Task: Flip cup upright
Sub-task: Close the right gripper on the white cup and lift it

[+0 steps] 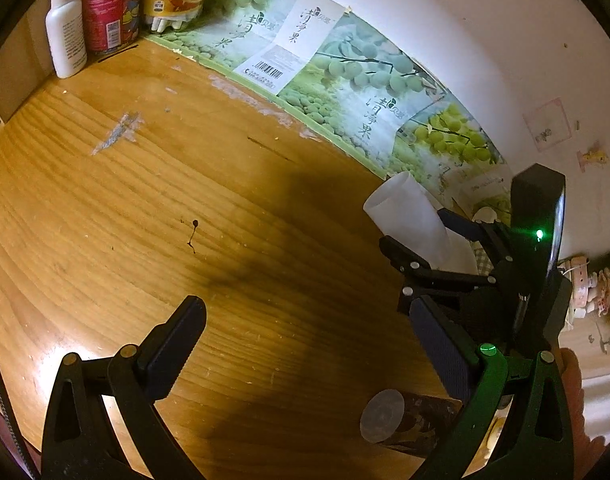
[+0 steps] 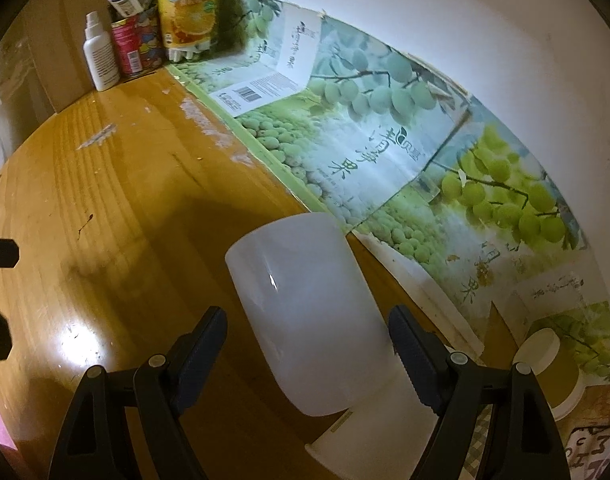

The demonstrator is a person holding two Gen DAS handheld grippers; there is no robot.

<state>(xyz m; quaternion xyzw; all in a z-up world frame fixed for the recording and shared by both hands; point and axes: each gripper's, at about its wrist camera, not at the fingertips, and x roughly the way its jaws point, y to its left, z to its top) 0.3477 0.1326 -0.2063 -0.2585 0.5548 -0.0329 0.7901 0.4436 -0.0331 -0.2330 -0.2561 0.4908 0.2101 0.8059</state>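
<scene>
A translucent white cup (image 2: 305,320) stands mouth-down on a wooden table (image 2: 105,240), its flat closed base pointing up and tilted toward the far left. My right gripper (image 2: 307,346) is open, one finger on each side of the cup, with small gaps to its wall. The left wrist view shows the same cup (image 1: 409,216) between the right gripper's fingers (image 1: 401,258). My left gripper (image 1: 309,344) is open and empty over bare table, left of the cup.
A white bottle (image 2: 100,60), a red can (image 2: 131,46) and an orange juice carton (image 2: 189,16) stand in the far left corner. Fruit-printed cardboard (image 2: 385,140) lines the wall. A white lid (image 2: 545,364) lies at right. A dark cylinder (image 1: 409,420) lies near the left gripper.
</scene>
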